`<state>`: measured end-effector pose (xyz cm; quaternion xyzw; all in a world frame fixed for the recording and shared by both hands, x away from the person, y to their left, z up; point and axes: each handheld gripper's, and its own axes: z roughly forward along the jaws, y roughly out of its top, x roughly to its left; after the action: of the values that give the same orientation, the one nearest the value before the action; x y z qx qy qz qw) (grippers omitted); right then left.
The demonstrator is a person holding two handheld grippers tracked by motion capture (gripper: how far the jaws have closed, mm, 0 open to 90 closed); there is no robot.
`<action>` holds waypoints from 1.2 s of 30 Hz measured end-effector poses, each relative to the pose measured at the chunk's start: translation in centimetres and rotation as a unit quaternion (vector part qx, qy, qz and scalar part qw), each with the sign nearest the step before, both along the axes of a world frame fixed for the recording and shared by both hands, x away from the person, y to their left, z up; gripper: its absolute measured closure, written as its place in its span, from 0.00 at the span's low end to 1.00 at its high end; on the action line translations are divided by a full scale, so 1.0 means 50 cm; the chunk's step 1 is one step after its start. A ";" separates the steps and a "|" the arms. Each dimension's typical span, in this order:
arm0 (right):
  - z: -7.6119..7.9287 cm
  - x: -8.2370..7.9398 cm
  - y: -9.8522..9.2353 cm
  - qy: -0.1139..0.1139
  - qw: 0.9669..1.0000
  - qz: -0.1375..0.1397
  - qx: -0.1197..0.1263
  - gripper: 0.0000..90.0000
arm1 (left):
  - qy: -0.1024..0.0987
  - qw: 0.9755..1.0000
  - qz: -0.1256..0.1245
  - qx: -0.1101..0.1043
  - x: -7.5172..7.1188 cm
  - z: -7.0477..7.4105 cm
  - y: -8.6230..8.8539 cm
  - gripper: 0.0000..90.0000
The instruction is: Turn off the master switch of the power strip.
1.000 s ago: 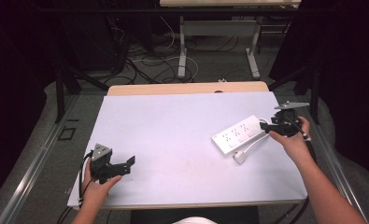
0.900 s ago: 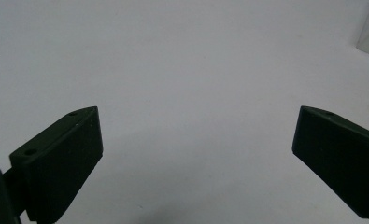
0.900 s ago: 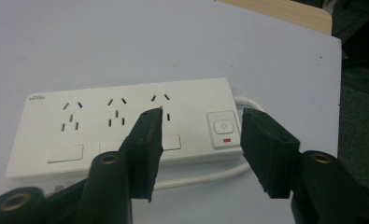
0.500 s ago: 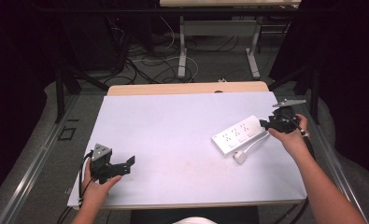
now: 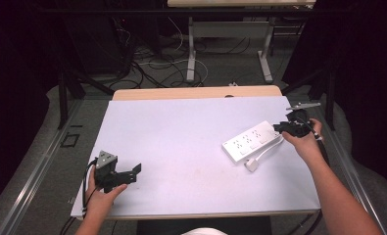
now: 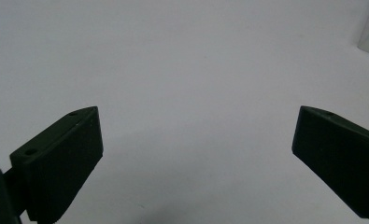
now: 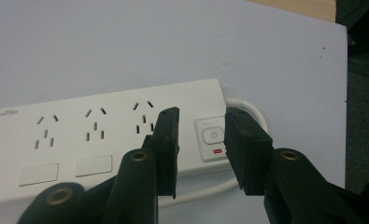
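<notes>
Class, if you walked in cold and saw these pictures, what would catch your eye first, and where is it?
The white power strip at the table's right side, with the right gripper poised over its switch end, jaws partly open. Near the front left corner, the left gripper stands wide open.

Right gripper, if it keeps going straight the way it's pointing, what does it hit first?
Most likely the power strip, at its switch end: the right gripper points down at it with the power button showing in the gap between its part-open jaws. How far above it the jaws are is unclear.
</notes>
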<state>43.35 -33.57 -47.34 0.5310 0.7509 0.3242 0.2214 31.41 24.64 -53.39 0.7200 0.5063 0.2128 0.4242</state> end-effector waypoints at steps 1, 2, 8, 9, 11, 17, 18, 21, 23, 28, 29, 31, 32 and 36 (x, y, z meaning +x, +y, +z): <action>0.000 0.001 0.000 0.002 1.000 -0.001 -0.002 0.75 | 0.000 1.000 0.000 0.000 0.000 0.000 0.000 0.02; -0.002 0.003 -0.001 0.004 1.000 -0.001 -0.002 0.76 | 0.000 1.000 0.000 0.000 0.000 0.000 0.000 0.02; -0.010 0.014 -0.002 0.016 1.000 -0.013 -0.008 0.82 | 0.000 1.000 0.000 0.000 0.000 0.000 0.000 0.02; -0.011 0.016 -0.002 0.019 1.000 -0.014 -0.005 0.84 | 0.000 1.000 0.000 0.000 0.000 0.000 0.000 0.02; -0.012 0.018 -0.001 0.018 1.000 -0.020 -0.005 0.86 | 0.000 1.000 0.001 -0.001 0.000 0.000 0.000 0.02; -0.018 0.027 -0.009 0.030 0.999 -0.021 -0.007 0.92 | 0.000 1.000 0.000 -0.001 0.000 0.000 0.001 0.02; -0.021 0.029 -0.009 0.033 0.999 -0.024 -0.002 0.93 | 0.000 1.000 0.001 -0.001 0.000 -0.001 0.000 0.02; -0.028 0.034 -0.009 0.043 0.999 -0.025 -0.001 0.96 | 0.001 1.000 0.002 0.000 0.001 -0.001 0.000 0.02; -0.031 0.038 -0.008 0.048 0.999 -0.025 -0.005 0.98 | 0.002 1.000 0.001 0.001 0.001 -0.001 0.001 0.03; -0.037 0.044 -0.006 0.056 0.998 -0.023 -0.015 1.00 | 0.002 1.000 0.001 0.001 0.001 -0.002 0.001 0.03; -0.039 0.046 -0.006 0.057 0.998 -0.024 -0.015 1.00 | 0.002 1.000 0.002 0.001 0.001 -0.002 0.000 0.03; -0.041 0.047 -0.006 0.065 0.998 -0.025 -0.012 1.00 | 0.003 1.000 0.002 0.000 0.001 -0.002 0.000 0.03; -0.043 0.049 -0.007 0.066 0.997 -0.024 -0.013 1.00 | 0.002 1.000 0.002 0.000 0.001 -0.002 -0.001 0.03; -0.048 0.053 -0.010 0.075 0.997 -0.027 -0.013 1.00 | 0.002 1.000 0.002 -0.001 0.001 -0.002 0.000 0.03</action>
<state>46.02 -34.05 -49.75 0.5708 0.7553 0.2671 0.1798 31.48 24.62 -53.50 0.7192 0.5088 0.2119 0.4231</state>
